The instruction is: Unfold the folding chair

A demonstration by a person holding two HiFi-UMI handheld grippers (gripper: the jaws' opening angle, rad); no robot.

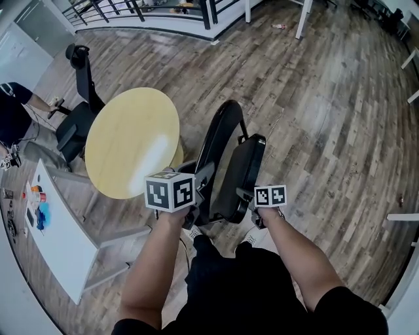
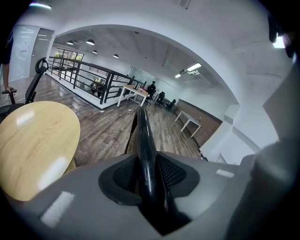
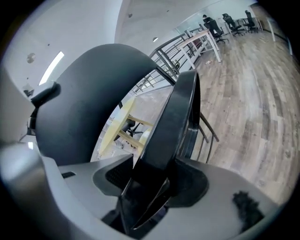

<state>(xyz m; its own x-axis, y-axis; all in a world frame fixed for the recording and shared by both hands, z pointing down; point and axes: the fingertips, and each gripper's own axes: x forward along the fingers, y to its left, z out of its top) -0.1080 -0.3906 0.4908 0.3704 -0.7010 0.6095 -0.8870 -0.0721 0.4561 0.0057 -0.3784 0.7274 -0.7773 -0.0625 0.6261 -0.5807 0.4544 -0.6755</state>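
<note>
A black folding chair stands folded on the wood floor just in front of me. Its curved back [image 1: 219, 127] and its seat [image 1: 245, 173] lie close together, both seen edge-on. My left gripper [image 1: 201, 196] is shut on the back's black rim [image 2: 143, 140], which runs up between the pads of the left gripper [image 2: 149, 180]. My right gripper [image 1: 252, 199] is at the near edge of the seat. In the right gripper view, the seat edge [image 3: 176, 122] fills the gap of the right gripper [image 3: 152, 187], with the dark rounded back [image 3: 93, 93] to its left.
A round yellow table [image 1: 131, 141] stands close to the chair's left. Beyond it are a black office chair [image 1: 77, 118] and a person [image 1: 13, 111] at the left edge. A white bench-like table [image 1: 59, 235] is at lower left, and a black railing [image 1: 131, 10] runs along the far side.
</note>
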